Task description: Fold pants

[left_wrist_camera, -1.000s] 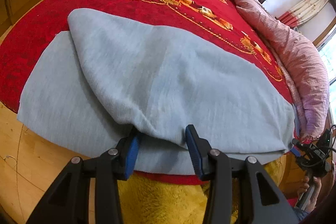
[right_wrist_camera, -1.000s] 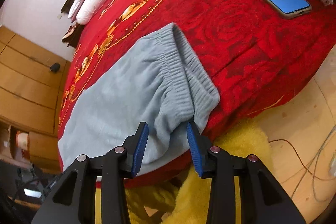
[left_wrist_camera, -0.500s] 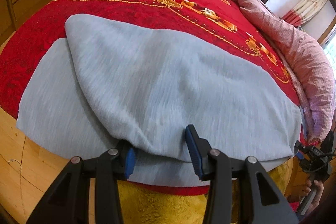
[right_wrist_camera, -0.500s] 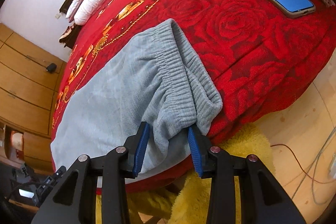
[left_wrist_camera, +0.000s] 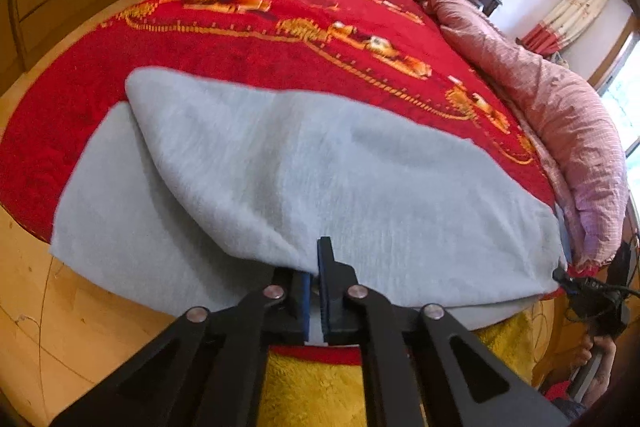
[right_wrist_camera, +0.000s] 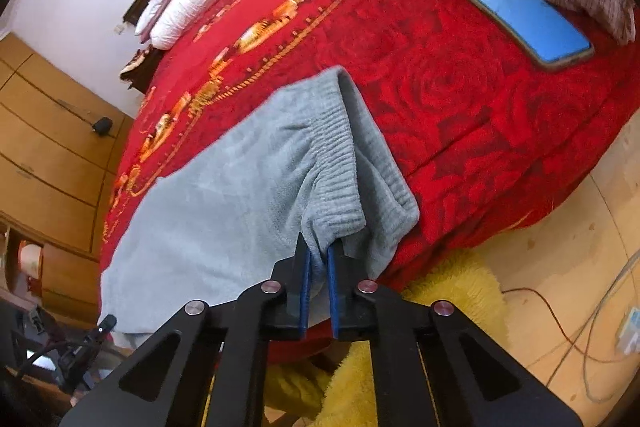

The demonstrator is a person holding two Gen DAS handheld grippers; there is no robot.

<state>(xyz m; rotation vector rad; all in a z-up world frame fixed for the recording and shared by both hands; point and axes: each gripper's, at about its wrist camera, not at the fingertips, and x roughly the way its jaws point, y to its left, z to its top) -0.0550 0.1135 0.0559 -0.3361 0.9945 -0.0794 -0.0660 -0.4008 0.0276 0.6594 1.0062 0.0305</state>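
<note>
Both grippers are clamped on the grey pants, which lie along the near edge of the red bedspread. Left gripper has its blue pads nearly together on the near edge of the upper cloth layer, toward the leg end. Right gripper pinches a bunch of cloth just under the ribbed waistband, at the corner that hangs over the bedspread's near edge.

By my reading the fold is early. One leg appears already laid over the other, though unevenly: toward the bedspread's left side the lower layer sticks out beyond the upper one. The crosswise folds that would make a compact bundle look still to come.

The cloth is thick, soft fleece with a matte nap; it drapes in rounded folds and should sag wherever unsupported. The waistband is gathered elastic in fine ridges. The bedspread is plush, patterned with roses and gold trim. A phone lies on the bedspread well beyond the waistband.
</note>
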